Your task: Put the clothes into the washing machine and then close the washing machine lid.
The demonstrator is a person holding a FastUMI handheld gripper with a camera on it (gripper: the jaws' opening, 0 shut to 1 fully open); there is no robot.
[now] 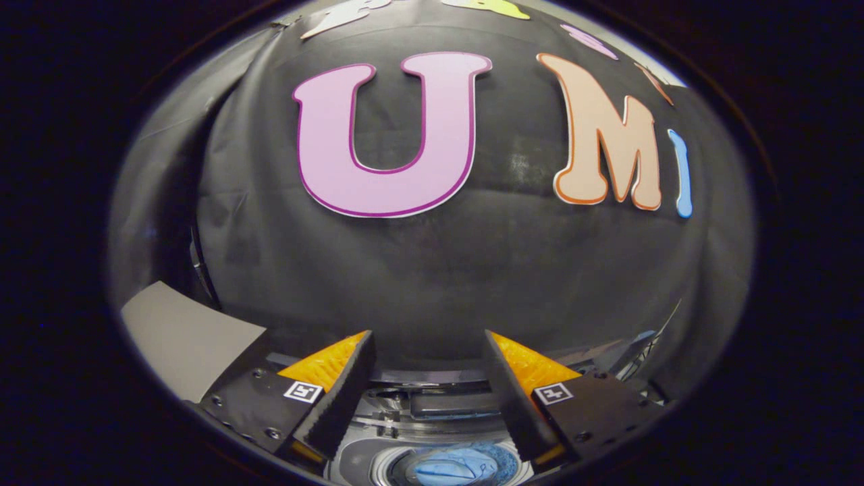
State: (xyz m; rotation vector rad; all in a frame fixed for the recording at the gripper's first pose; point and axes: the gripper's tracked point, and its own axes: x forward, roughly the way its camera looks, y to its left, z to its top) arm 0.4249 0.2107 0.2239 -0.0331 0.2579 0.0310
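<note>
The booth wall [432,270] is a matt black cloth, slightly creased and faintly dusty in patches. Low down, between the spread fingers of the tongs [428,368], the washing machine [432,432] shows a smooth, pale plastic top with a soft sheen, and its raised lid [449,403] looks like dark, glossy plastic or glass. In the round drum opening lies a blue garment [449,467] of soft, crumpled cloth. The fingers [337,398] have a rough, foam-like inner face, with nothing between them, and their flat outer plates are matt with small metal screws. To the left, a grey panel [182,337] looks smooth and matt, like card or painted board.
</note>
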